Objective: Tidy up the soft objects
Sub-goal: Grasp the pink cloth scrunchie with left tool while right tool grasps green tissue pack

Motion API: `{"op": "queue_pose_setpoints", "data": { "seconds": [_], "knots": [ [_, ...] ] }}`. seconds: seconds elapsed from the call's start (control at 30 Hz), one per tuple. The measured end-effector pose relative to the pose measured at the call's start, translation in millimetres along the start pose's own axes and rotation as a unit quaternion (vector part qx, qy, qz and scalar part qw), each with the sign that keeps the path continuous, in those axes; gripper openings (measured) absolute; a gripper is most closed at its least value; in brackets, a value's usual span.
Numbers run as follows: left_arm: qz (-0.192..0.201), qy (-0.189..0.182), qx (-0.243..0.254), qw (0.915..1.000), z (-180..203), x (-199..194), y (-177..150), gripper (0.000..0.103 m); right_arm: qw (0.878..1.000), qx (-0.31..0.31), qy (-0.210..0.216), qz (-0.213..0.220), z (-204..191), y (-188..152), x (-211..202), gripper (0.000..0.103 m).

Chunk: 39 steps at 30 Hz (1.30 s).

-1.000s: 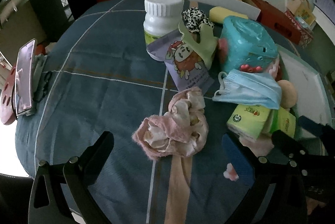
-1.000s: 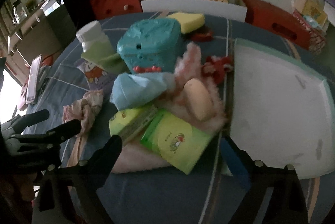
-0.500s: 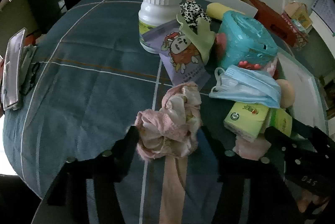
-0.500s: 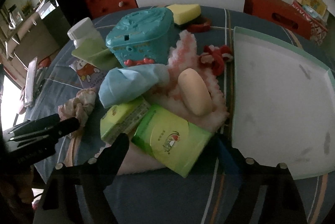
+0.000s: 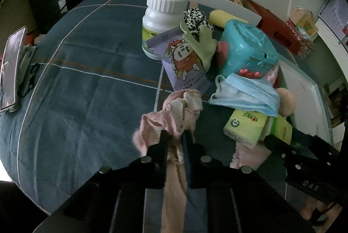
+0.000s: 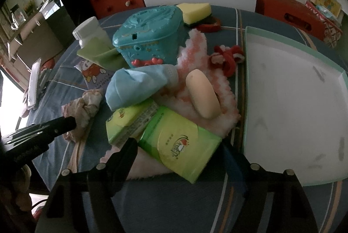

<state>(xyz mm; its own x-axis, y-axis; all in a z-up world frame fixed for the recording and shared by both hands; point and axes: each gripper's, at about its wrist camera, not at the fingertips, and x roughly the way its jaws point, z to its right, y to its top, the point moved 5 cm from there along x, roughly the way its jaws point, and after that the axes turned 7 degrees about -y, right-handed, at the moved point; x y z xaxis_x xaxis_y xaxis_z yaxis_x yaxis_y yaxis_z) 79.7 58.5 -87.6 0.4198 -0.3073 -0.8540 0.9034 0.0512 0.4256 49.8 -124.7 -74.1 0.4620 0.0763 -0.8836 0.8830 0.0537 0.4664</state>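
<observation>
On blue plaid cloth [image 5: 82, 89]: clutter of items.
White tray [image 6: 289, 98] at right edge, teal rim.
Teal box [image 6: 150, 35] mid-pile, white bottle [image 5: 162, 24] beside it.
Fluffy pink-white towel [image 6: 195, 100] under beige bar [image 6: 203, 97], green packs [image 6: 180, 146] on its near end.
Blue mask [image 5: 245, 96] draped over packs.
Pink scrunchie [image 5: 176, 113] left of pile.
Left gripper [image 5: 175, 139]: fingers pinched tight on scrunchie's near edge.
Right gripper [image 6: 180, 159]: spread wide, holding nothing, fingers either side of nearest green pack.
</observation>
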Motion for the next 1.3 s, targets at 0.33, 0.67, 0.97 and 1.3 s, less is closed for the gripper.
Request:
{"op": "queue_pose_setpoints", "data": {
  "seconds": [0.33, 0.67, 0.97, 1.3],
  "knots": [
    [0.022, -0.001, -0.007, 0.9997, 3, -15, 1, 0.008, 1.000, 0.011, 0.009, 0.010, 6, -1, -7, 0.078],
    [0.037, 0.027, -0.002, 0.9990, 16, -40, 9, 0.007, 0.999, 0.021, 0.021, 0.030, 10, 1, -20, 0.078],
    [0.042, 0.035, 0.004, 0.9985, 27, -57, 23, 0.007, 0.999, 0.032, 0.015, 0.036, 19, 1, -25, 0.078],
    [0.043, 0.059, -0.008, 0.9973, 43, -65, 28, 0.007, 0.997, 0.046, 0.005, 0.066, 34, 1, -42, 0.078]
  ]
}}
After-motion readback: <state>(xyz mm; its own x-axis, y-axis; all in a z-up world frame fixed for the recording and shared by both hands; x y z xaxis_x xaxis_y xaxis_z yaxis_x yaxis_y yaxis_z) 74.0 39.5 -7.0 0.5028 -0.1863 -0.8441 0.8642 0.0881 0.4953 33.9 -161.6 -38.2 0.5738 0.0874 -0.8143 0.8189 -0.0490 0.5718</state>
